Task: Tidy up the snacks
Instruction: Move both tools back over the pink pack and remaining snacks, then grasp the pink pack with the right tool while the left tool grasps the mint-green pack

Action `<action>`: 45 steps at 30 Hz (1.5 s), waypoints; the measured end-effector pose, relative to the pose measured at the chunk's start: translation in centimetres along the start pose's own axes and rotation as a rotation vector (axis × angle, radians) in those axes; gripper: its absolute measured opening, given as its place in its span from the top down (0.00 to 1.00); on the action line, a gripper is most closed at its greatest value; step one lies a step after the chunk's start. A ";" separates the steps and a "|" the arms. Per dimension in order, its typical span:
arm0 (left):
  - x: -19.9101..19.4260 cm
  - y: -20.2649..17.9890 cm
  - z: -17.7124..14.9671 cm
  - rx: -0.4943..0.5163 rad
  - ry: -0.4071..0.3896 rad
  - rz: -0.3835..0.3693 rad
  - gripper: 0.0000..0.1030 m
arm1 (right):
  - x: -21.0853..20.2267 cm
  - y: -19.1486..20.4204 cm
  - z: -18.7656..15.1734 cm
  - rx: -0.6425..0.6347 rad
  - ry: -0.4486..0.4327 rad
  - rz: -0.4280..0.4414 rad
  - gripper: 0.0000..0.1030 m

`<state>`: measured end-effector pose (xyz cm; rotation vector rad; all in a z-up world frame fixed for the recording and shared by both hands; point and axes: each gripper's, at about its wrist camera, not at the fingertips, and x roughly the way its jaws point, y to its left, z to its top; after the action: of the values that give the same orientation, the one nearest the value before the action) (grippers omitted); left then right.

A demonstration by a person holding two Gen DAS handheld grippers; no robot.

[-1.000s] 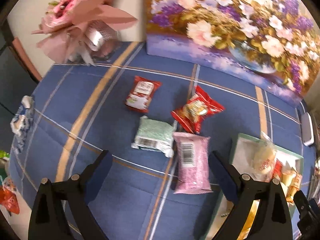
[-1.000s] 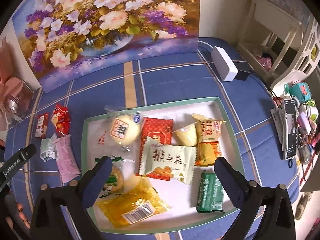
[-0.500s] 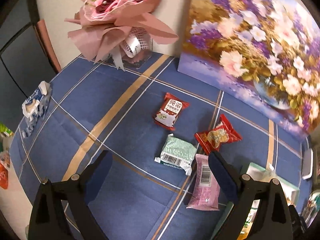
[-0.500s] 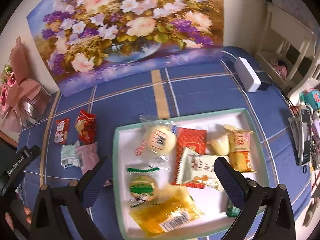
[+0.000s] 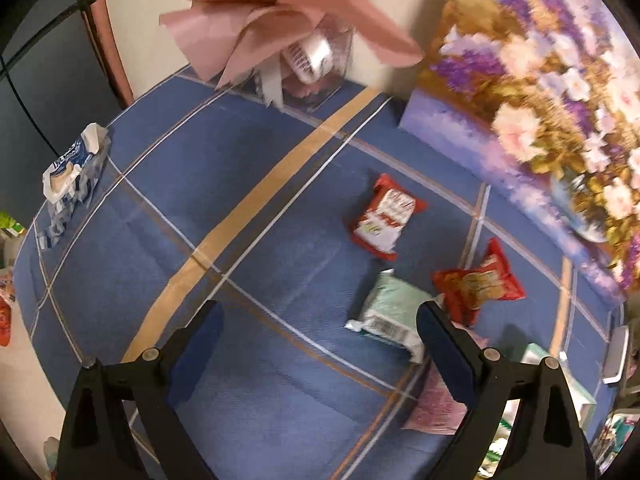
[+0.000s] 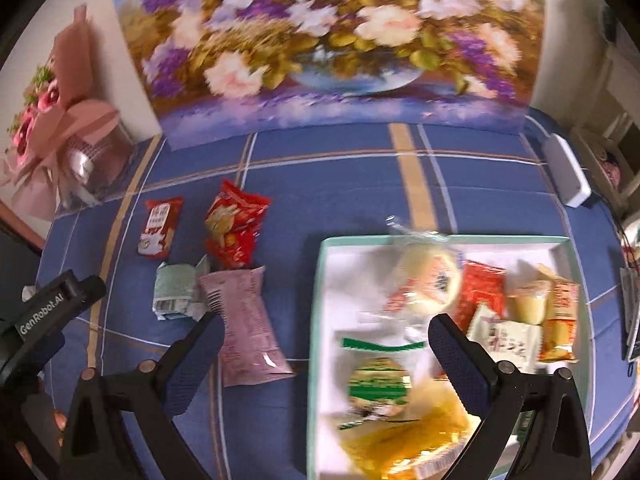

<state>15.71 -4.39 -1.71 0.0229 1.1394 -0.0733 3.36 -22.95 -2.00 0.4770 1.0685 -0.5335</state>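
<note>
Several snack packets lie loose on the blue checked cloth: a red-and-white packet [image 5: 383, 219] [image 6: 158, 227], a red chips packet [image 5: 480, 286] [image 6: 235, 230], a pale green packet [image 5: 390, 312] [image 6: 173, 292] and a pink packet [image 5: 438, 404] [image 6: 246, 326]. A white tray with a green rim [image 6: 320, 300] holds several more snacks. My left gripper [image 5: 318, 330] is open and empty, above bare cloth left of the green packet. My right gripper [image 6: 326, 338] is open and empty, over the tray's left edge and the pink packet.
A flower painting [image 6: 328, 48] [image 5: 540, 100] stands at the back. A pink bouquet [image 5: 288, 12] [image 6: 60, 120] stands at the back left. A tissue pack [image 5: 72, 176] lies at the far left edge. A white power strip [image 6: 568, 172] lies at the right.
Both grippers have swung to the left. The left view now shows more bare cloth and the bouquet closer. The right view now takes in the loose packets beside the tray.
</note>
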 end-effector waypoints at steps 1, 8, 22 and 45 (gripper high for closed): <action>0.3 0.1 0.1 0.002 0.010 0.002 0.06 | 0.3 0.3 0.0 -0.004 0.007 0.000 0.00; 2.2 1.3 0.7 0.004 0.069 0.040 0.06 | 2.5 3.0 0.1 -0.035 0.051 0.016 0.00; 4.9 1.4 1.5 0.004 0.111 0.056 0.06 | 5.4 5.2 -0.1 -0.081 0.104 0.047 0.00; 5.2 -1.4 1.2 0.082 0.144 -0.036 0.06 | 6.7 6.3 -0.5 -0.162 0.089 0.024 0.21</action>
<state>18.92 -6.07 -5.90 0.0814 1.2804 -0.1519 9.50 -18.92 -7.57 0.3734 1.1793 -0.4034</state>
